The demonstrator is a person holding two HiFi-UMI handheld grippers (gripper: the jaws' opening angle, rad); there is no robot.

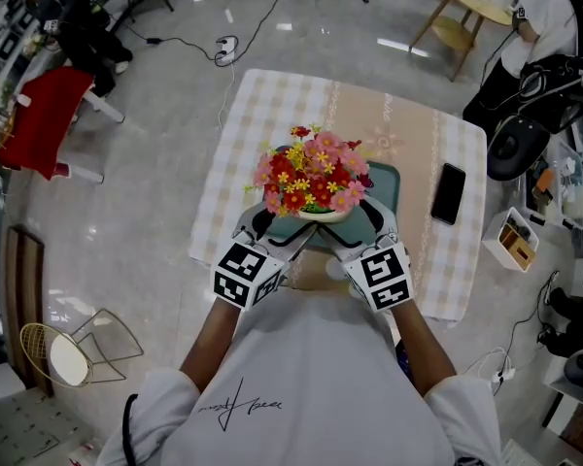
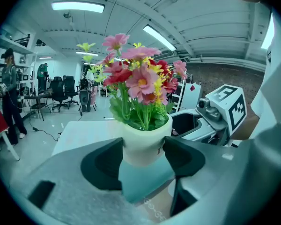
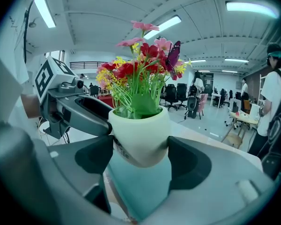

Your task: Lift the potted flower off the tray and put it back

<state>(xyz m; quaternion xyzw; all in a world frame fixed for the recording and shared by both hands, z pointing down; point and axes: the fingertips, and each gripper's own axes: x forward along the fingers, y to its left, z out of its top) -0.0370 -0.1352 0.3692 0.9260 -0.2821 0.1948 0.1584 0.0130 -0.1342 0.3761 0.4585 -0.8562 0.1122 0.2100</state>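
Head view: potted flower (image 1: 311, 178) over teal tray (image 1: 387, 190); left gripper (image 1: 269, 223) and right gripper (image 1: 367, 223) flanked it from near side. Left gripper view: jaws closed against its white sides. Right gripper view: same clamp; lift-off unclear. Risk: unequal squeeze on rounded taper could tip or drop it

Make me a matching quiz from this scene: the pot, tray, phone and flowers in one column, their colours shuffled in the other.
Things:
1. pot
2. tray
3. phone
4. flowers

Colours:
A. black
B. teal
C. white
D. pink, red and yellow

Pairs: 1-C, 2-B, 3-A, 4-D
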